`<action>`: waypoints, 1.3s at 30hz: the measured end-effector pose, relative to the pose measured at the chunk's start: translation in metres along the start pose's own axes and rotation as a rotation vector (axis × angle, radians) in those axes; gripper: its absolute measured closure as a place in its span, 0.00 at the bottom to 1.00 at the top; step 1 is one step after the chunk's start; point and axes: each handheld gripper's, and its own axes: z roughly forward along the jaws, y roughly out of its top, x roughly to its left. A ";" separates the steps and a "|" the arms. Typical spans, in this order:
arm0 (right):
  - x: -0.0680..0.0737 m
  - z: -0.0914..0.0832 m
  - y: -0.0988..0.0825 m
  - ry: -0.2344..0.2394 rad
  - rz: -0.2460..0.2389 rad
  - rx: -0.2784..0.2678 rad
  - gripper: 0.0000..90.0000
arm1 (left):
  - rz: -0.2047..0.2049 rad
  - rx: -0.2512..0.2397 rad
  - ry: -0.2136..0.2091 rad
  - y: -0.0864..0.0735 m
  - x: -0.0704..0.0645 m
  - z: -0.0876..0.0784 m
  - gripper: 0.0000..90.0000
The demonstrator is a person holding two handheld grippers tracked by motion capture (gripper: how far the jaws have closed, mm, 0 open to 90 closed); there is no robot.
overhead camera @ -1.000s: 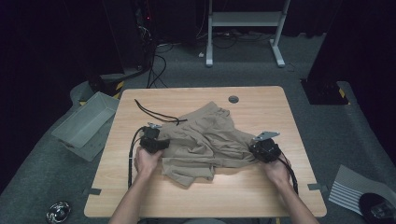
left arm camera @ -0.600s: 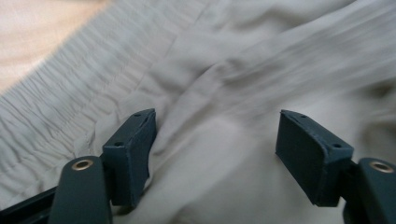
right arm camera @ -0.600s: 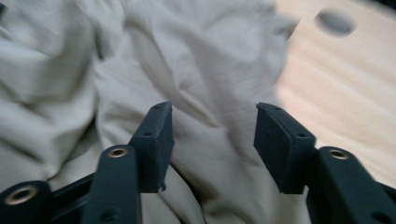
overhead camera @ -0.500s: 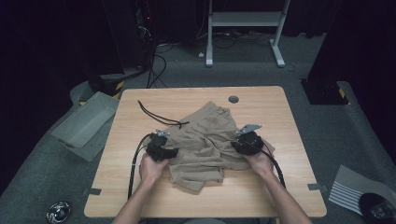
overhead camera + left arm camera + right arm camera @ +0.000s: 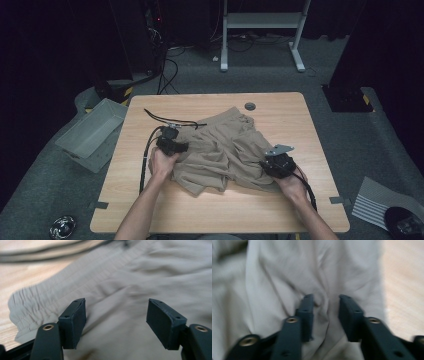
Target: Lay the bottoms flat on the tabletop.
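- The left gripper (image 5: 116, 325) has its jaws spread wide apart, hovering over the gathered waistband part of the tan shorts (image 5: 130, 285); nothing sits between the pads.
- In the high view the left gripper (image 5: 172, 145) is at the left edge of the shorts (image 5: 220, 150), with its black cable (image 5: 146, 165) looping back along the person's left hand (image 5: 162, 164).
- The right gripper (image 5: 325, 317) has its jaws partly closed around a raised fold of the shorts' cloth; the picture is blurred and I cannot tell whether the pads actually pinch it.
- In the high view the right gripper (image 5: 277, 164) is at the right lower edge of the shorts, a grey three-cornered plate (image 5: 280, 149) on top, held by the right hand (image 5: 292, 185).
- The shorts lie crumpled in the middle of the wooden table (image 5: 150, 210), their waistband toward the far side, near a round grommet (image 5: 249, 106) in the tabletop.
- A grey plastic bin (image 5: 92, 132) sits on the floor left of the table; it looks empty.
- Beyond the table, grey carpet, a white metal frame (image 5: 262, 30) and loose floor cables (image 5: 170, 70) sit against a dark background.
- Right of the table, a striped sheet (image 5: 372, 202) lies on the floor.
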 end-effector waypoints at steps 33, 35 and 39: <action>-0.018 -0.032 -0.032 -0.077 0.111 -0.046 0.58 | 0.096 0.020 -0.032 -0.034 -0.026 0.007 0.54; -0.019 -0.023 -0.025 -0.071 0.104 -0.016 0.72 | 0.092 0.015 -0.053 -0.037 -0.024 0.005 0.64; -0.018 -0.010 -0.035 -0.084 0.074 0.038 1.00 | 0.160 0.028 -0.008 -0.043 -0.026 -0.003 0.87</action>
